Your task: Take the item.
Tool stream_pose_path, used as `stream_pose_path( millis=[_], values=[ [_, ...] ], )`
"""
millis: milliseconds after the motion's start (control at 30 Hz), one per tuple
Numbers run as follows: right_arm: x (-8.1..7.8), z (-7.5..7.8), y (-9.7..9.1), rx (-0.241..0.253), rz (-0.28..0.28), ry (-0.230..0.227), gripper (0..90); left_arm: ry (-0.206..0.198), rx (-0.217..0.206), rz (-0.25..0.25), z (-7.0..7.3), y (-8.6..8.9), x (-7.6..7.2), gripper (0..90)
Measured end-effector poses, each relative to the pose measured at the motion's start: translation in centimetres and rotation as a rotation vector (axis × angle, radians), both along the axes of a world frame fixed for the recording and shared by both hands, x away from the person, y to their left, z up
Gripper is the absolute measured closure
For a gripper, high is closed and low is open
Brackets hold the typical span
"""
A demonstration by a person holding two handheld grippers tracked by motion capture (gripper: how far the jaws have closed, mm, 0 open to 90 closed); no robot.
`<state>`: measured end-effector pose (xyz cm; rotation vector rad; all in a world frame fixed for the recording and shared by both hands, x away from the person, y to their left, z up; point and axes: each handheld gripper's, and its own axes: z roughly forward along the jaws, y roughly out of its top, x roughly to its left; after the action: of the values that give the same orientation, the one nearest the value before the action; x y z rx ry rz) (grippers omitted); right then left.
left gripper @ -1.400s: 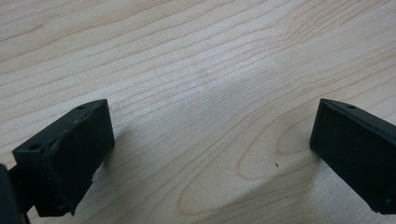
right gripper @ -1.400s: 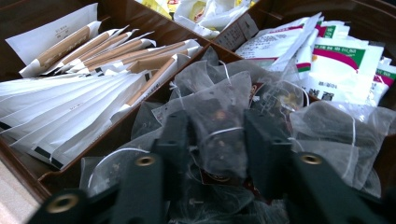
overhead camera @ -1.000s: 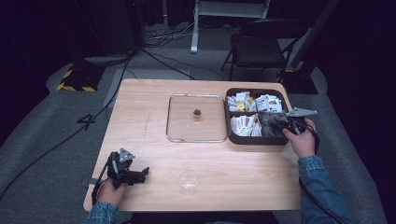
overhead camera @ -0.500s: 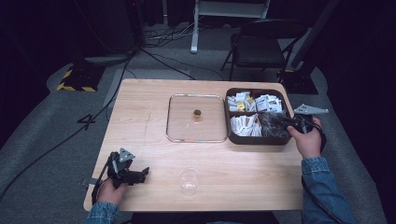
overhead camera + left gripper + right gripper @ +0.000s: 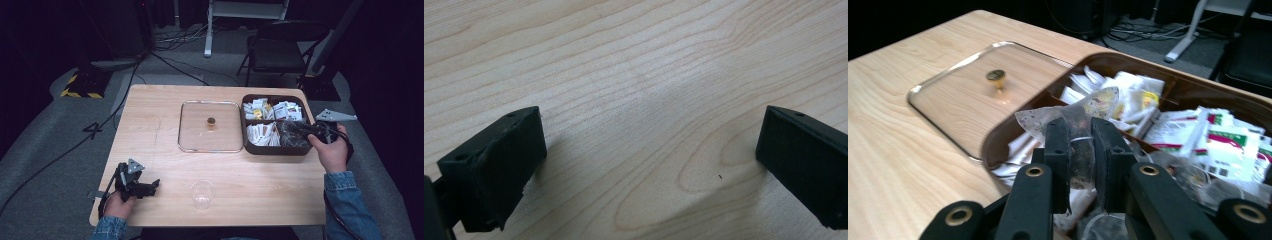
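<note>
Your right claw [image 5: 1080, 150] is clenching a clear sachet [image 5: 1073, 117] between its jaws, just above the brown box [image 5: 248, 145] at the desk's [image 5: 150, 115] right side. Your left claw [image 5: 150, 186] is resting released on the desk's near left corner.

**Rig appearance, as I see it from the feeds**

Both sleeves are blue denim, cuffs visible at the wrists in the high view. My left gripper [image 5: 150, 187] is black, with a small grey three-cornered plate on top. My right gripper [image 5: 295, 128] is black too, carrying a larger grey three-cornered plate; a dark cable trails back along the forearm. In the left gripper view the jaws are matte black rectangular blocks, each with a small hole near the top edge. In the right gripper view the black linkage arms carry brass-coloured round rivets or screws.
</note>
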<state>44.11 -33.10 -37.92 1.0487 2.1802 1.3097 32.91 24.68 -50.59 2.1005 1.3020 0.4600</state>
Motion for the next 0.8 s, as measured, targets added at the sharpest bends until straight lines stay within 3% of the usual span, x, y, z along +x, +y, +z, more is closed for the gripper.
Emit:
stream_pose_path(
  millis=[467,800],
  values=[
    [-3.1,2.9,3.1,0.009,0.105,-0.029,78.8,0.000,0.000,0.000,0.0,0.0,0.0,0.0],
    [-4.8,4.0,6.0,0.007,0.186,-0.012,78.8,0.000,0.000,0.000,0.0,0.0,0.0,0.0]
  ],
)
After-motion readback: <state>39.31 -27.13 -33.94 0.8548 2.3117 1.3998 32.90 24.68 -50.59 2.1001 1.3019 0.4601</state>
